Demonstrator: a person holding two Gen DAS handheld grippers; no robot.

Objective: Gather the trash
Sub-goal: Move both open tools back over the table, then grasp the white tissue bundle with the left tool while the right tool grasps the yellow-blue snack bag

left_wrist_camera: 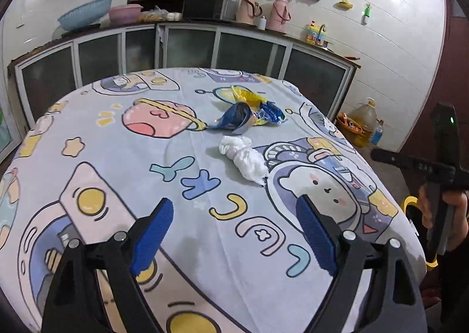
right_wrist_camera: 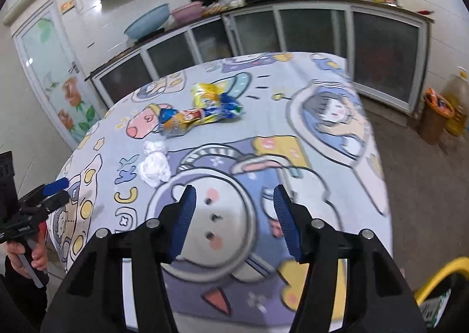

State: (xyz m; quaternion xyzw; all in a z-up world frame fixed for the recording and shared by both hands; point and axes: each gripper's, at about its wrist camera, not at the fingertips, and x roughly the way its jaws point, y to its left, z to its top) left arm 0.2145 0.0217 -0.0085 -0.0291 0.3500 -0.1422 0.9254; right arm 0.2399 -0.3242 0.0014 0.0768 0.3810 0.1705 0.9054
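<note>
A crumpled white tissue [left_wrist_camera: 244, 160] lies near the middle of the table with the cartoon cloth [left_wrist_camera: 117, 163]. Beyond it lie crumpled blue and yellow snack wrappers [left_wrist_camera: 249, 111]. My left gripper [left_wrist_camera: 234, 233] is open and empty, above the near part of the table, short of the tissue. In the right wrist view the tissue [right_wrist_camera: 154, 165] and the wrappers [right_wrist_camera: 202, 111] lie ahead to the left. My right gripper [right_wrist_camera: 233, 218] is open and empty above the table's near right part.
A yellow-rimmed bin [right_wrist_camera: 439, 280] stands at the table's near right corner. An orange-lined waste basket [right_wrist_camera: 433, 116] and an oil jug [left_wrist_camera: 365, 122] stand on the floor by the cabinets [left_wrist_camera: 187, 48]. Kitchen counter with basins behind the table.
</note>
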